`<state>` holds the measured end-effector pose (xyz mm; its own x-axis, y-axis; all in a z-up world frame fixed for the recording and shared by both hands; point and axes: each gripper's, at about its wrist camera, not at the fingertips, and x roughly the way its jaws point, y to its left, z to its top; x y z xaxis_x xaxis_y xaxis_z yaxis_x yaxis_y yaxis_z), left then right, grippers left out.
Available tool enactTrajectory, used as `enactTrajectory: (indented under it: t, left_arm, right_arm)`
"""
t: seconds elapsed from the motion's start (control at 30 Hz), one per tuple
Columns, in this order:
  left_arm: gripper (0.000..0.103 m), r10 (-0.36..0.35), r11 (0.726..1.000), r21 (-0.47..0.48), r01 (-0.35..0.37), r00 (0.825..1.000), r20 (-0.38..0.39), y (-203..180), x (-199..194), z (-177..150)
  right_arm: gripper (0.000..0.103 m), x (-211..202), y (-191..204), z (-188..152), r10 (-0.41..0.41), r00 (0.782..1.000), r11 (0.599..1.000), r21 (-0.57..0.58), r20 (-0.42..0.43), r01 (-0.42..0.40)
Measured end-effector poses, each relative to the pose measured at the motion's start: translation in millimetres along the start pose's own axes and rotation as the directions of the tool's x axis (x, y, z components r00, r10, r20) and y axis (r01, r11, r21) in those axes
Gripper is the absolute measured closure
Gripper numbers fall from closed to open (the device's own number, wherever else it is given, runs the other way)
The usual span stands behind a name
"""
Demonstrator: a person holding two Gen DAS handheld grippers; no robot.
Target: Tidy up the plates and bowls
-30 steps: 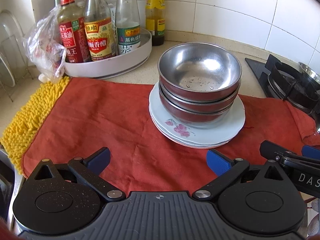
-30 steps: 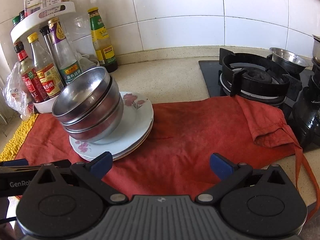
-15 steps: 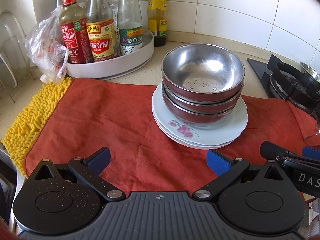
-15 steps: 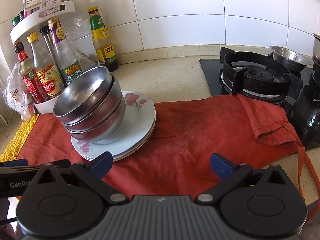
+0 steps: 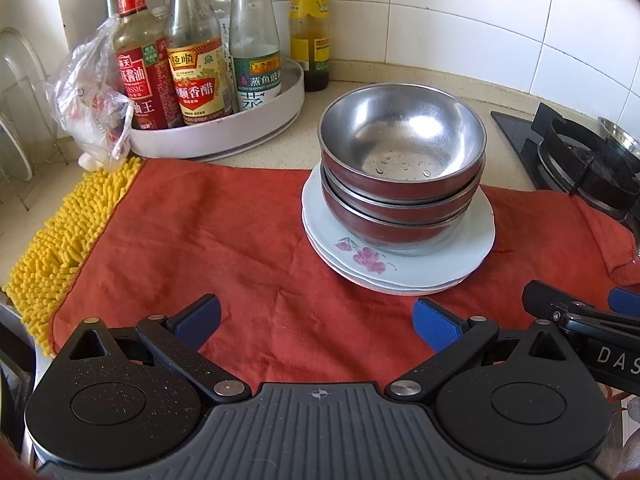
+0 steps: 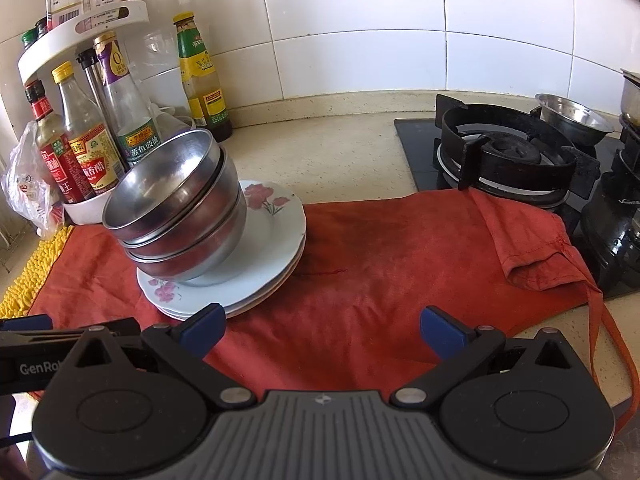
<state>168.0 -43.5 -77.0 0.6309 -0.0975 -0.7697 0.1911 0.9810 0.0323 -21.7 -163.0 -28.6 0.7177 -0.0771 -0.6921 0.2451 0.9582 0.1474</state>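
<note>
While both sets of tongs, left tongs [image 5: 316,318] and right tongs [image 6: 323,330], hang spread apart and empty over the red cloth [image 5: 224,240], three nested steel bowls [image 5: 400,168] sit on stacked floral plates [image 5: 404,264] beyond, sauce bottles [image 5: 192,68] and gas stove [image 6: 516,160] farther back on the counter [image 6: 340,156].

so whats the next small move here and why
Probably ease the left hand-held gripper forward toward the top steel bowl. Both grippers are open and empty, and the three nested bowls sit on the stacked plates, so the bowls likely have to come off first.
</note>
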Motion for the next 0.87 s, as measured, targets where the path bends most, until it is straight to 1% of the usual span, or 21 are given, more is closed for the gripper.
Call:
enactTrajectory:
  t: [0.3,0.43,0.87]
  left_arm:
    - [0.0,-0.002,1.0,0.009,0.002,1.0,-0.006,0.6,2.1,0.3]
    - [0.0,0.001,1.0,0.023,-0.001,1.0,0.012,0.3,1.3,0.5]
    - [0.0,-0.011,0.999,0.036,0.01,1.0,0.014,-1.0,3.4,1.7]
  right_arm:
    - [0.0,0.9,-0.2,-0.9,-0.005,1.0,1.0,0.003,-0.003,0.005]
    - [0.0,1.1,-0.4,-0.5,-0.005,1.0,1.0,0.006,-0.001,0.005]
    - [0.0,2.1,-1.8,0.0,-0.009,1.0,1.0,0.008,-0.005,0.009]
